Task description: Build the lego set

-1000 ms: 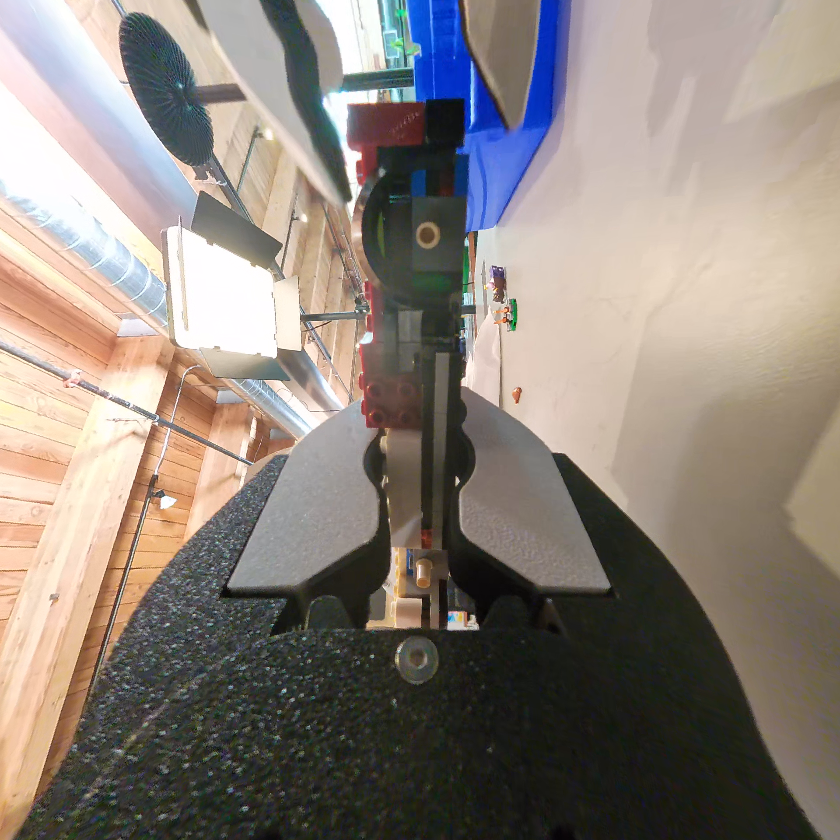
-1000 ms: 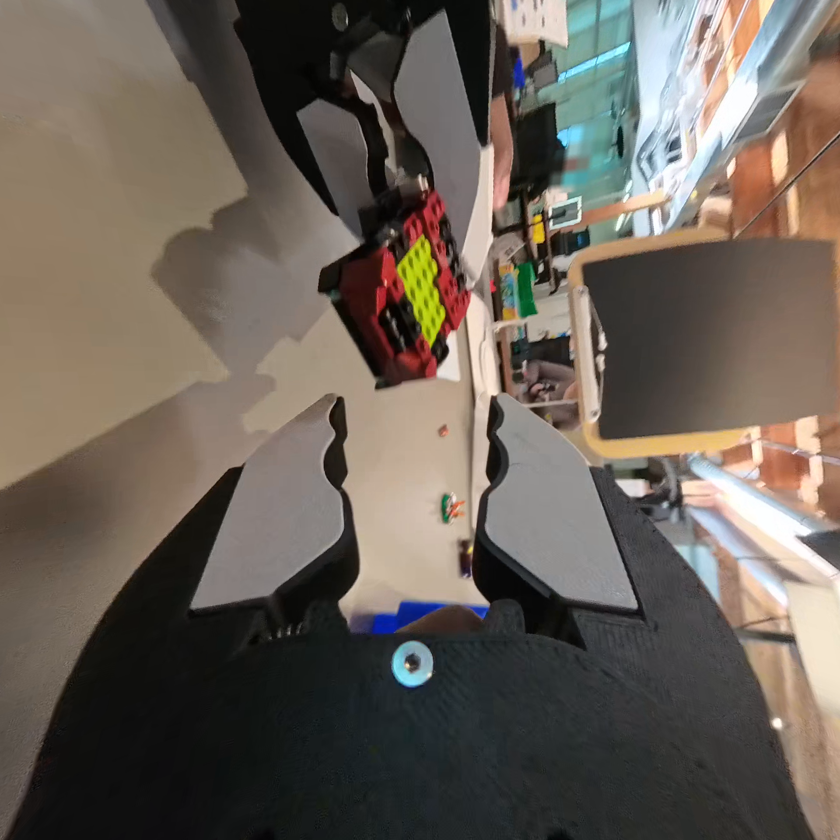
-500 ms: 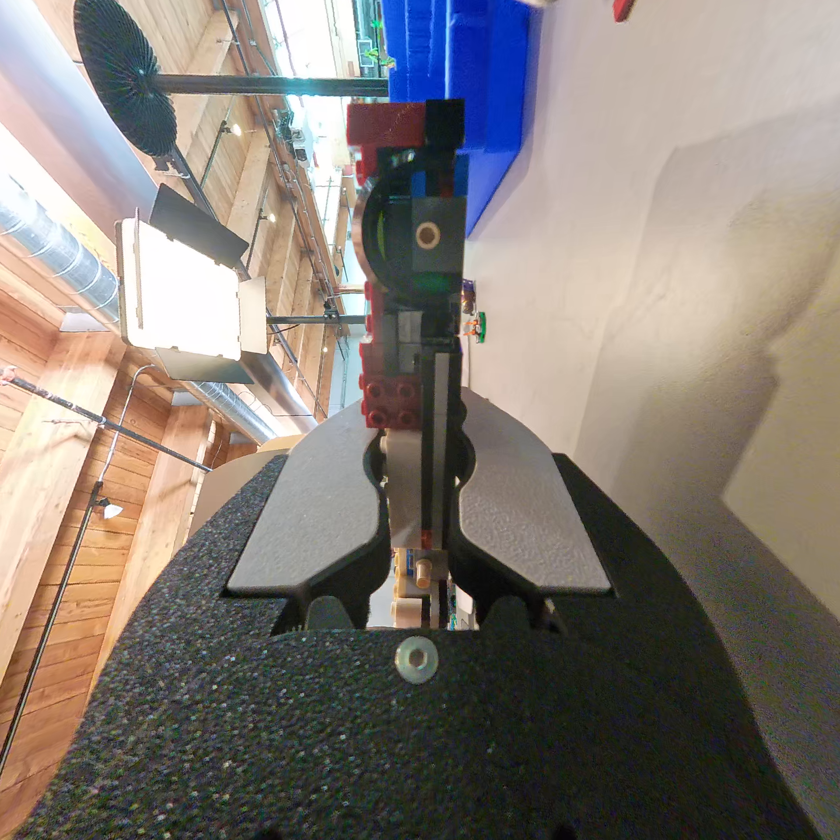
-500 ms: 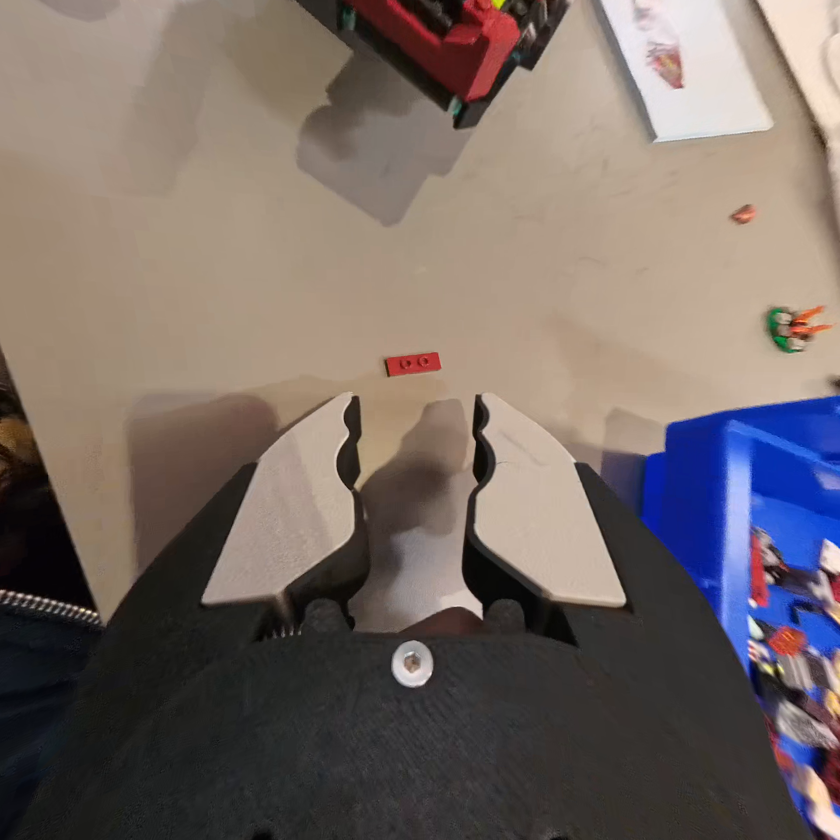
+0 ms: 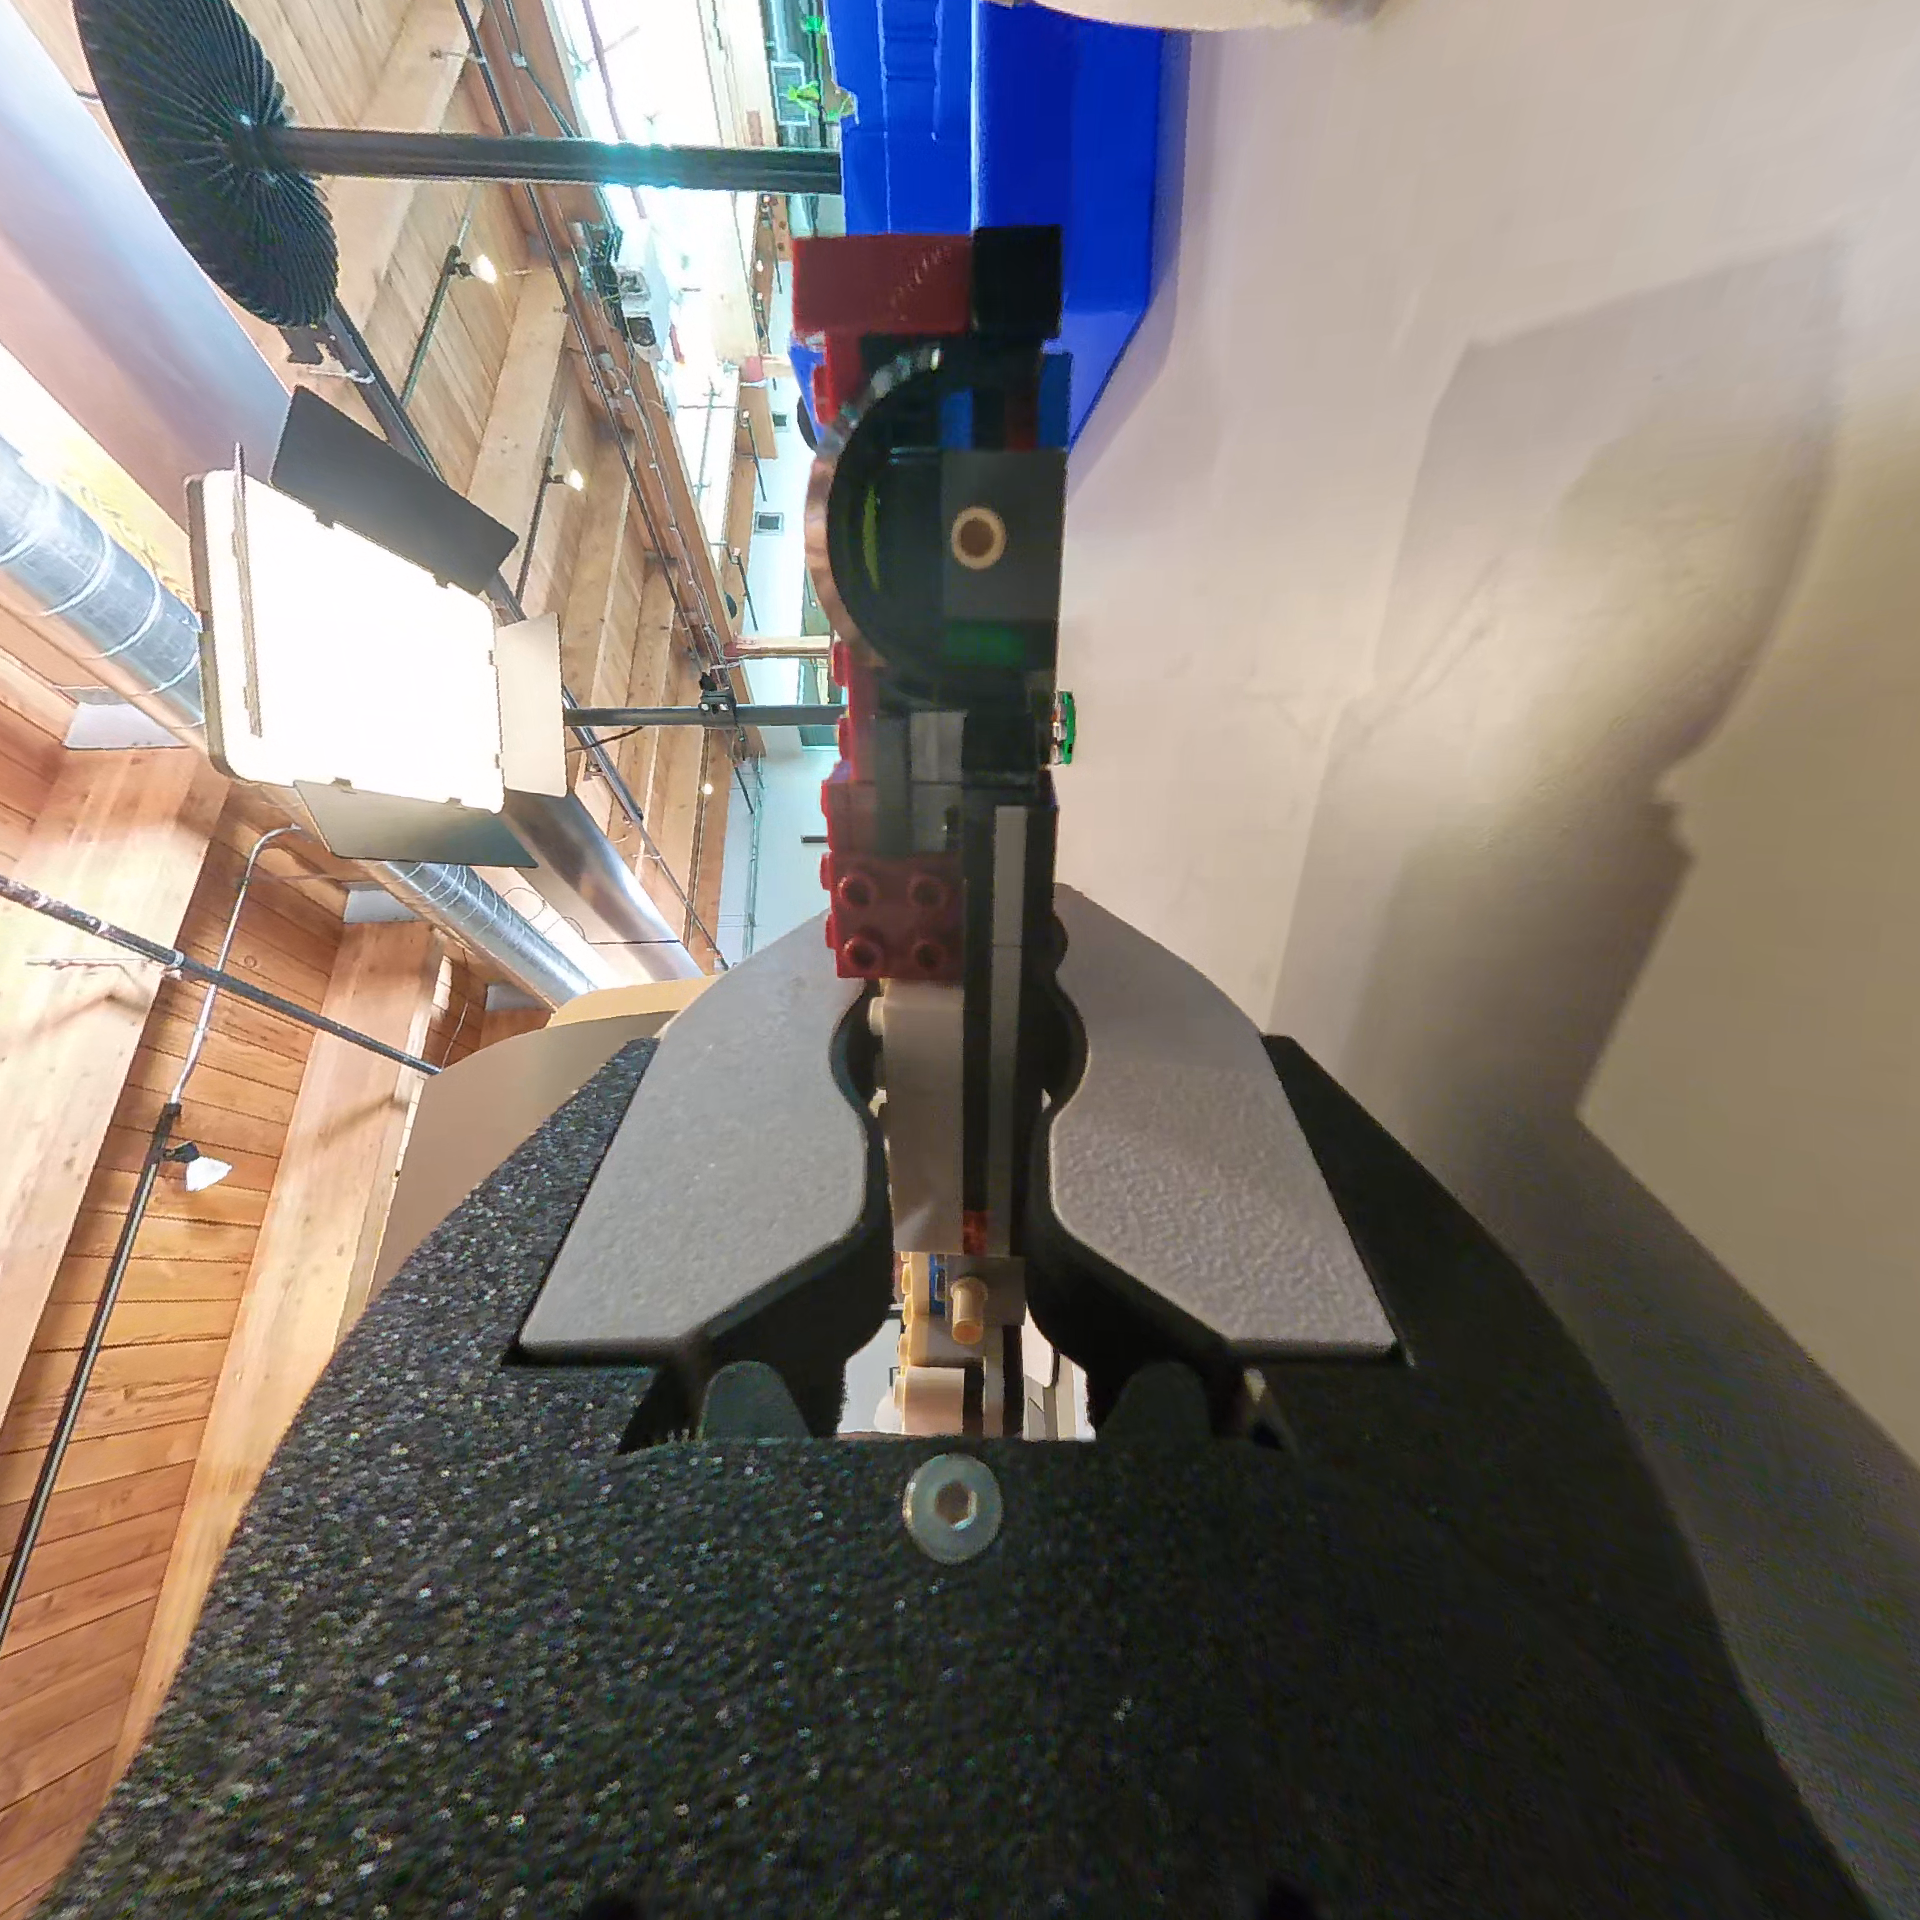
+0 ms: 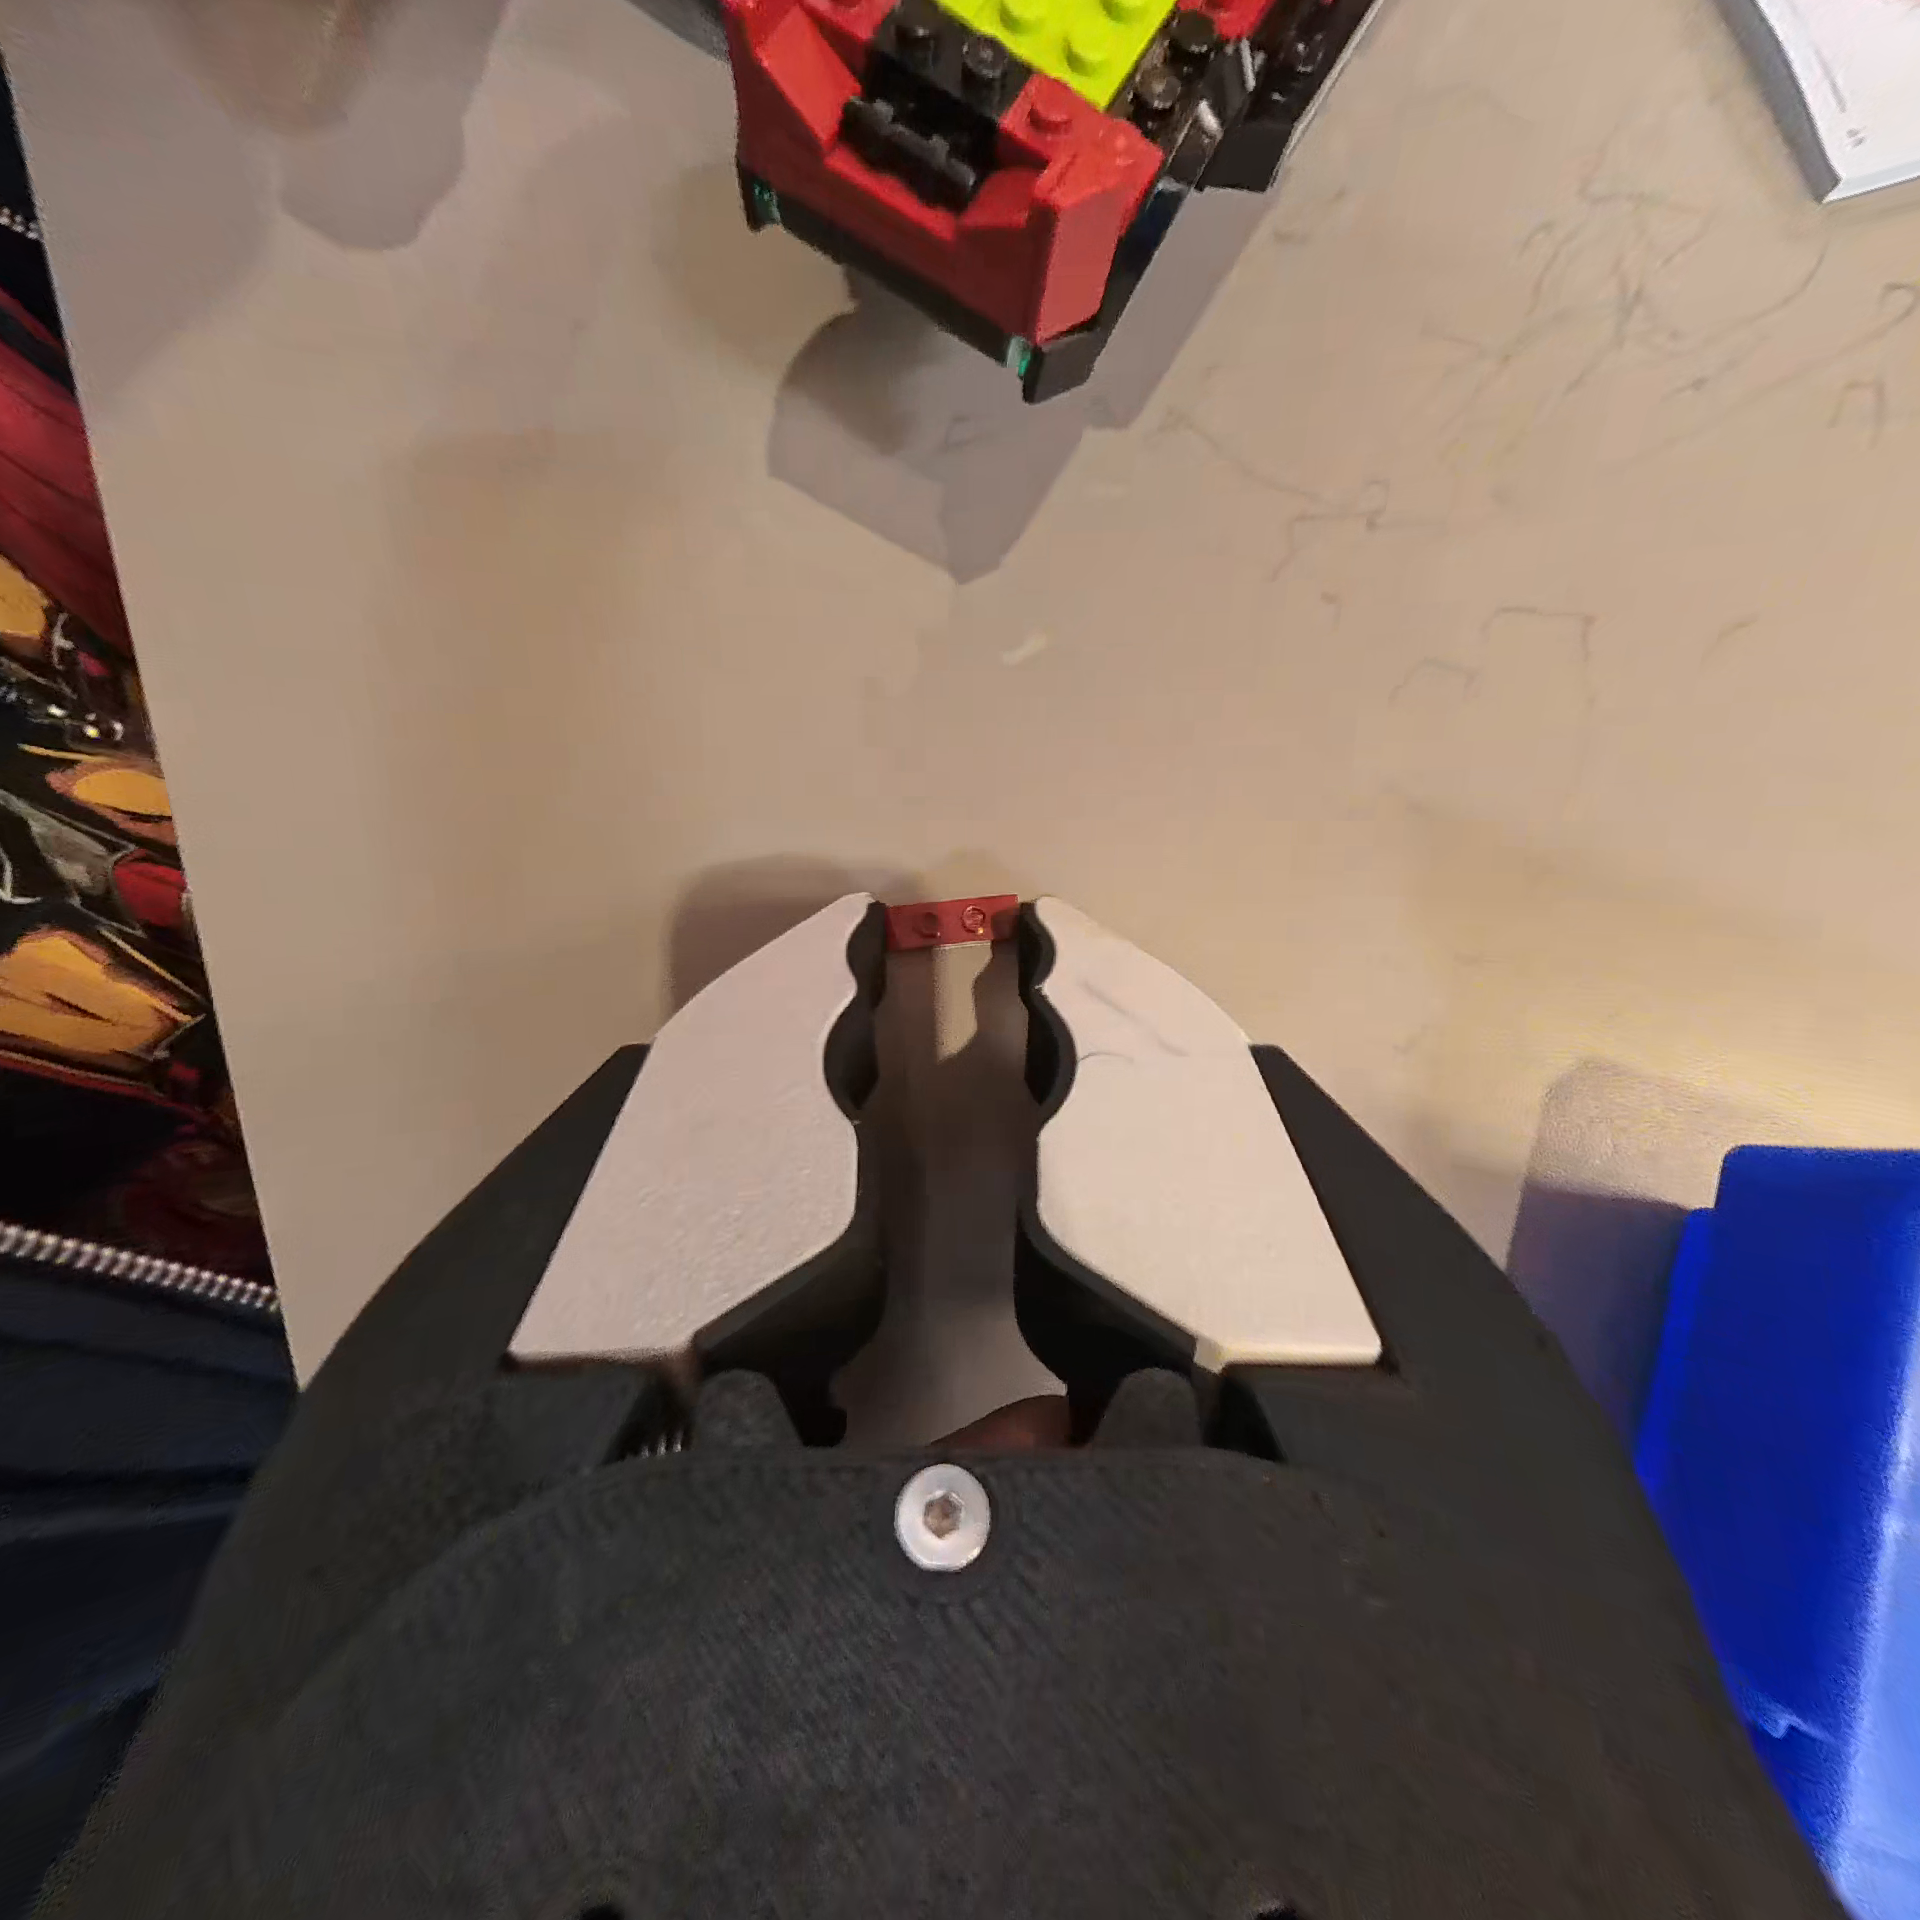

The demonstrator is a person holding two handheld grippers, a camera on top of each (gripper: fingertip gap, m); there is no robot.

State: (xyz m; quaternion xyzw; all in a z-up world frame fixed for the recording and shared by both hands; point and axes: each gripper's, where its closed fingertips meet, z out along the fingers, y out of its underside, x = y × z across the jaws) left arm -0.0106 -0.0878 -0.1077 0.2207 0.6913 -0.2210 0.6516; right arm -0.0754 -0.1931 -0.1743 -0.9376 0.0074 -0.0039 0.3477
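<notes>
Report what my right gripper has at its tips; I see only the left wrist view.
Observer: The right gripper has a small red plate between its fingertips. The plate lies flat on the table, with a pad at each end.
Operator: Describe the top of the model I'm holding.
Observer: The brick model, red and black, carries a lime-green studded panel on top.
Operator: Name what lies past it.
Observer: A white booklet, at the table's far corner.

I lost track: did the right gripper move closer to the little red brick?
Yes. The right gripper came down to the little red brick on the table; its fingertips now bracket it.
</notes>
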